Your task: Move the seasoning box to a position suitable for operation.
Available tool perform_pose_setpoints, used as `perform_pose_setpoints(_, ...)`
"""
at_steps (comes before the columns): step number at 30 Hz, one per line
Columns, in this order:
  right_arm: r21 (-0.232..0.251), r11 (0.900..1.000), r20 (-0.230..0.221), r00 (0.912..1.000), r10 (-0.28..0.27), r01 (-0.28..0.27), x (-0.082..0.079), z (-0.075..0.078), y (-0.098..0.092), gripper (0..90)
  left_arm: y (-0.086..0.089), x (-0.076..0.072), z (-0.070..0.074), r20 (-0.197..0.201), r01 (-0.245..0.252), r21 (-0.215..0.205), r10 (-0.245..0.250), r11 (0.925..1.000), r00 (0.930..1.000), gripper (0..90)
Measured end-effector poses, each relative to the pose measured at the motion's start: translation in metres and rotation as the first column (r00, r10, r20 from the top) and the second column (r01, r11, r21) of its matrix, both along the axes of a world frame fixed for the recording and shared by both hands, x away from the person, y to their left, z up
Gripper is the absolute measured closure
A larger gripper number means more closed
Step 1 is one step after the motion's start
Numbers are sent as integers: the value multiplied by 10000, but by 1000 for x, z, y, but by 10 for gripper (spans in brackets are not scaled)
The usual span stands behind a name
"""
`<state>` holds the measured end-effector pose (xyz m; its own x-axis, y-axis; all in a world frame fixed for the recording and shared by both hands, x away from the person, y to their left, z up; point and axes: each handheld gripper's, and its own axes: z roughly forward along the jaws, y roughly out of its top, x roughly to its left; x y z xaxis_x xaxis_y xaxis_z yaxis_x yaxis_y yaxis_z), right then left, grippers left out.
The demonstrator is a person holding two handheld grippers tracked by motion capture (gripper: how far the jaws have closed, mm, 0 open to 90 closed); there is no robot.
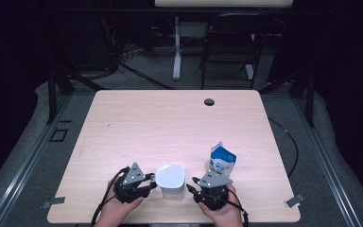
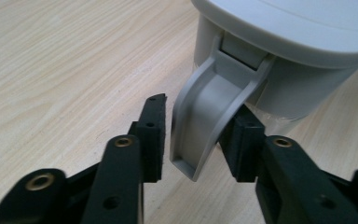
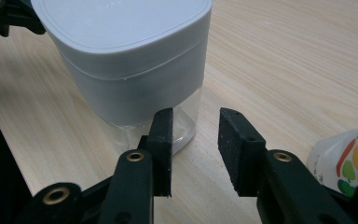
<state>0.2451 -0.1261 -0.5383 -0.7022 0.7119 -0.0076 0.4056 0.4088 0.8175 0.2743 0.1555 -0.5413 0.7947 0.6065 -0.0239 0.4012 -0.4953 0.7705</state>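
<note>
A white container (image 1: 170, 178) with a grey lid and a clear base stands near the table's front edge, between my two grippers. My left gripper (image 1: 151, 182) is at its left side. In the left gripper view, the lid's grey latch flap (image 2: 205, 116) hangs between the jaws of my left gripper (image 2: 198, 121), and the left pad stands just clear of it. My right gripper (image 1: 192, 185) is at the container's right side. The right gripper (image 3: 195, 140) is open, with nothing between its pads, close to the container's clear base (image 3: 186, 126).
A blue and white pouch (image 1: 221, 161) with fruit pictures (image 3: 349, 163) stands just behind my right gripper. The wooden table (image 1: 170, 123) has a cable hole (image 1: 209, 101) at the back. A chair (image 1: 229, 42) stands beyond the table.
</note>
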Motion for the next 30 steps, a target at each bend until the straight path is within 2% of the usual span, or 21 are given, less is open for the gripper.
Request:
perform_pose_setpoints(4, -27, 10000, 107, 9999, 1, -1, 0, 1, 0, 654, 7, -5, 7, -26, 114, -245, -115, 9996, 9999, 599)
perform_pose_setpoints(7, 60, 10000, 110, 9999, -67, 66, 0, 3, -1, 665, 12, -11, 13, 52, 144, -248, -142, 9996, 9999, 578)
perform_pose_setpoints(11, 175, 9998, -25, 10000, 5, -4, 1, 5, -3, 664, 18, -15, 25, 29, 82, -678, -80, 9977, 10000, 572)
perform_pose_setpoints(15, 202, 9998, -61, 10000, 11, -10, 0, 7, -2, 663, 21, -13, 38, 49, -69, -1098, 75, 9939, 10000, 560)
perform_pose_setpoints(22, 142, 9999, 51, 10000, -3, 2, 1, 8, -2, 629, 13, -6, 53, 121, -11, -1358, 27, 9907, 9999, 533)
perform_pose_setpoints(25, 147, 9999, 65, 10000, -35, 34, 1, 8, -3, 630, 7, -3, 62, 227, 52, -1388, -21, 9903, 9997, 603)
perform_pose_setpoints(30, 254, 9997, 125, 9999, -71, 68, 1, 9, -3, 626, 0, -1, 67, 322, 156, -1448, -111, 9893, 9994, 724)
